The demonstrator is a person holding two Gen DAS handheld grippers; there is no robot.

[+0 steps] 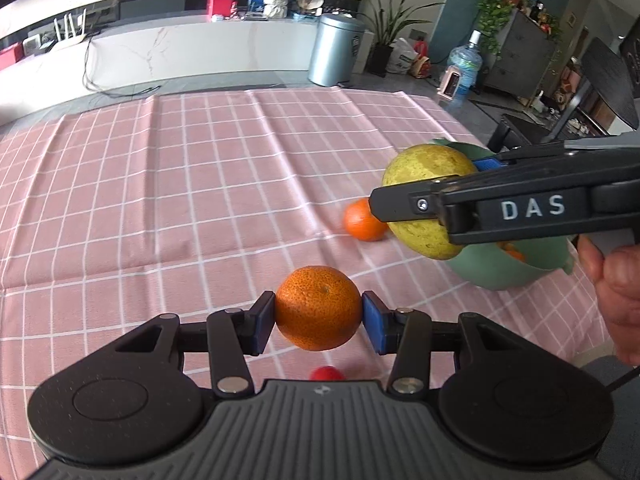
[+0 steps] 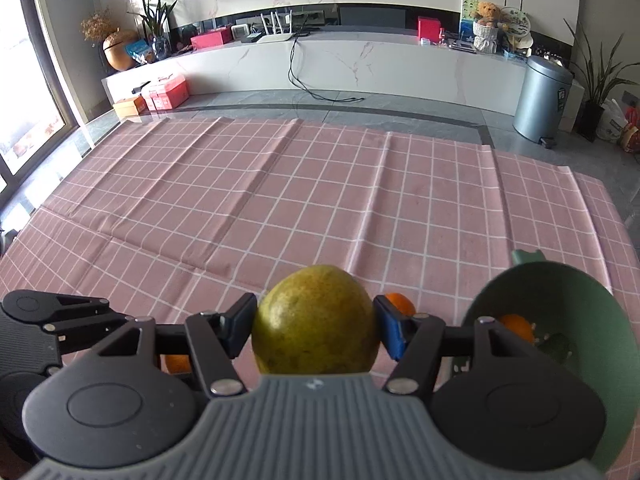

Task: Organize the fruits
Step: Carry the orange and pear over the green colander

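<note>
Both grippers are loaded and clear of the cloth (image 2: 280,200). Left gripper (image 1: 319,316) is closed on an orange (image 1: 318,307), pads pressing both sides. Right gripper (image 2: 316,324) is clamped on a pear (image 2: 316,320), beside the green bowl (image 2: 580,300). Bowl already holds oranges. Step in hand: carrying. Next: position each fruit over the bowl, then release.
</note>
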